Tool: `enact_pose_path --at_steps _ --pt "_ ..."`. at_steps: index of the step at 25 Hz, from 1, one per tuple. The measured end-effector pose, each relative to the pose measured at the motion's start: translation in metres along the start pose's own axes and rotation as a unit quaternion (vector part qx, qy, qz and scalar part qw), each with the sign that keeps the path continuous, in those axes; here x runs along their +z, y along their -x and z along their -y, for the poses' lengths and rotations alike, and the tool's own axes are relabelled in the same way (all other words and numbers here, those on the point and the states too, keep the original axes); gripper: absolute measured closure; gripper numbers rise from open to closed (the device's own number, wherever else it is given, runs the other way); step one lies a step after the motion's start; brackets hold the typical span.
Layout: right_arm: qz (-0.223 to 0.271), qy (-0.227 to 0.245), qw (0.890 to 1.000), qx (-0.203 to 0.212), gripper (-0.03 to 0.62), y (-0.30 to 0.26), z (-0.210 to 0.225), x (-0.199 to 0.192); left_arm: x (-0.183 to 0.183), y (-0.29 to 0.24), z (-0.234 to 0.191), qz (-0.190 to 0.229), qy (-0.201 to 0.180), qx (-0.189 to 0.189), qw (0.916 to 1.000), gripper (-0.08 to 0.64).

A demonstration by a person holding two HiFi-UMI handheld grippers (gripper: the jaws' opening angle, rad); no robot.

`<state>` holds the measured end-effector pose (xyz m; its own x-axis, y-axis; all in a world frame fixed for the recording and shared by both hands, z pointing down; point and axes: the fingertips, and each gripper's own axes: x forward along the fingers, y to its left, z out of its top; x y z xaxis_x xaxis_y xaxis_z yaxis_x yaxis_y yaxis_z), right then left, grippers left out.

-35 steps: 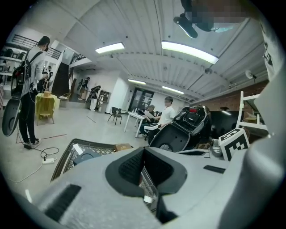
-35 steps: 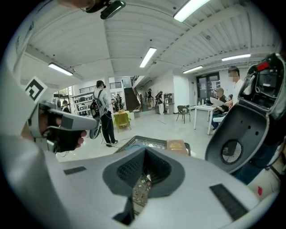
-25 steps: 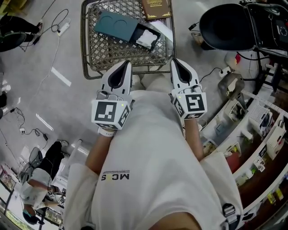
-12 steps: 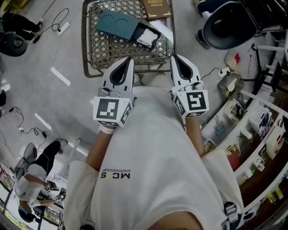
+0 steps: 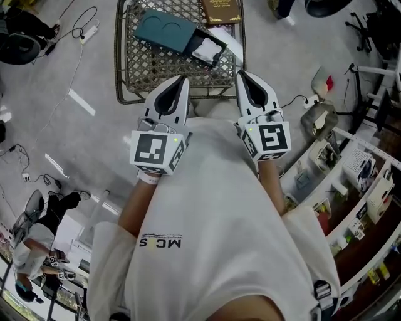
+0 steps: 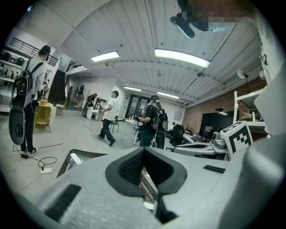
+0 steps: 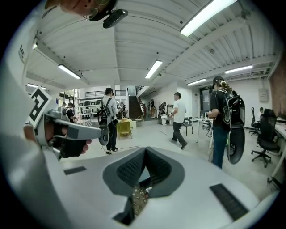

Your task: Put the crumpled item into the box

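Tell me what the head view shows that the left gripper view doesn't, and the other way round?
Only the head view: a teal box and a brown book lying in the wire basket. Only the left gripper view: ceiling lights and people across the room. Both: the left gripper with jaws together, the right gripper, and a corner of the basket.

Wire basket (image 5: 145,70): far end cut off by the head view's top edge; near rim partly hidden behind left tongs (image 5: 181,81) and right tongs (image 5: 242,76).
Brown book (image 5: 219,9): upper part cut off.
White contents (image 5: 205,54) of teal box (image 5: 164,32): too small to tell.
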<state>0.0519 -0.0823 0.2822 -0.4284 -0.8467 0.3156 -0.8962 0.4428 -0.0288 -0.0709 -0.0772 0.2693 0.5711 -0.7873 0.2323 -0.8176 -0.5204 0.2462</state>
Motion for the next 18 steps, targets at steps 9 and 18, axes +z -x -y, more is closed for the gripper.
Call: enact_pose_path --at_steps 9,18 --pt "0.005 0.001 1.000 0.008 0.577 -0.0058 -0.0078 0.0047 -0.0014 0.0062 -0.0062 -0.002 0.002 0.006 1.0000 0.540" --pt "0.006 -0.004 1.000 0.005 0.577 -0.0024 -0.0057 0.0046 -0.0016 0.0069 -0.0067 -0.004 0.001 0.007 1.0000 0.540"
